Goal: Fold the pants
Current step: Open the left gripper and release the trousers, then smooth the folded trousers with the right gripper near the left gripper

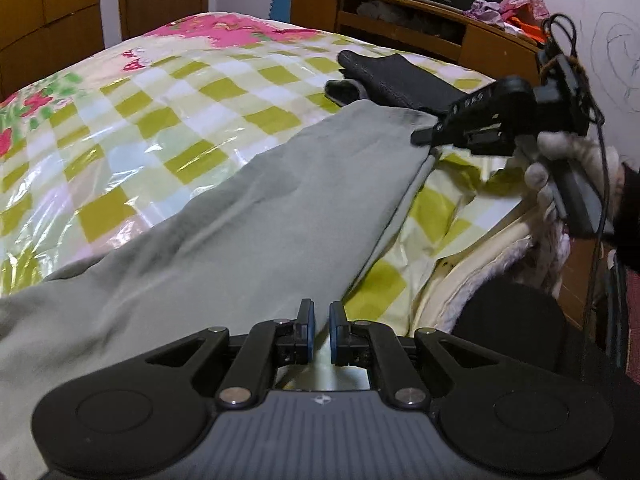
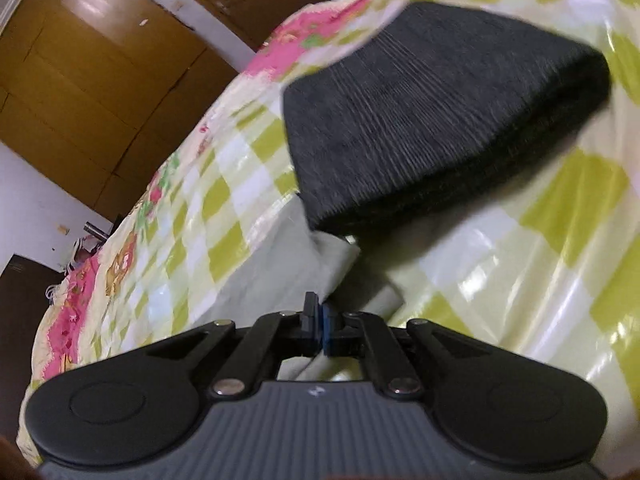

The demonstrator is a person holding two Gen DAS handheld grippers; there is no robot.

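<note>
Grey-green pants point(image 1: 240, 220) lie stretched in a long strip across the bed. At the near end, my left gripper point(image 1: 322, 332) holds them, its blue pads almost together with cloth in the narrow gap. At the far end, my right gripper point(image 1: 424, 136) pinches the corner of the hem, held by a hand in a white glove point(image 1: 560, 168). In the right wrist view the right gripper point(image 2: 320, 320) is shut tight on the pale hem of the pants point(image 2: 280, 272).
The bed has a glossy green-checked and pink floral cover point(image 1: 160, 100). A folded black garment point(image 1: 384, 80) point(image 2: 440, 120) lies just beyond the hem. A cluttered wooden headboard shelf point(image 1: 400, 12) stands behind, with wooden wardrobes point(image 2: 80, 80) at the far side. The bed's edge point(image 1: 460, 272) is at the right.
</note>
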